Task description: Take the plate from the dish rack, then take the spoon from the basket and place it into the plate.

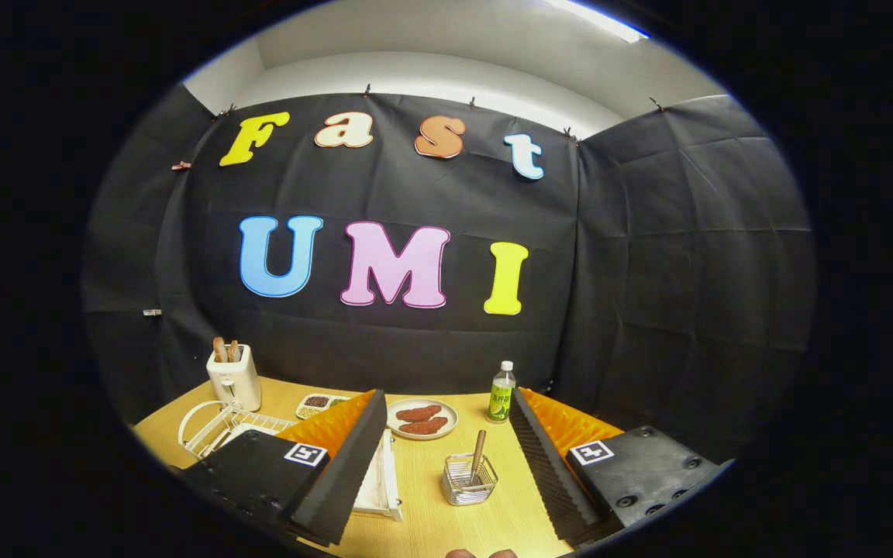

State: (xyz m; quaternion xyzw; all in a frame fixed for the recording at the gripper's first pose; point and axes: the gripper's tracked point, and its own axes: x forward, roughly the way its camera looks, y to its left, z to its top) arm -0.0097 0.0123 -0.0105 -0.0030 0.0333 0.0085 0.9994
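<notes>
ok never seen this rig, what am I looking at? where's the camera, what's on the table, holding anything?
No robot arm here: a person carries a hand-held two-finger claw, and the fisheye camera rides on it, looking forward along the fingers. The claw is open and holds nothing.

On the wooden table: a wire basket with a spoon between the fingers, a plate of food and a bottle beyond it, and a white dish rack, a toaster and a small tray towards the left finger.

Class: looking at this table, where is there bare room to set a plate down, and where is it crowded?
Bare wood lies between the open gripper fingers, bordered by dish rack, basket and meat plate. Another patch lies between bottle and basket. Crowded near the toaster and rack.
</notes>
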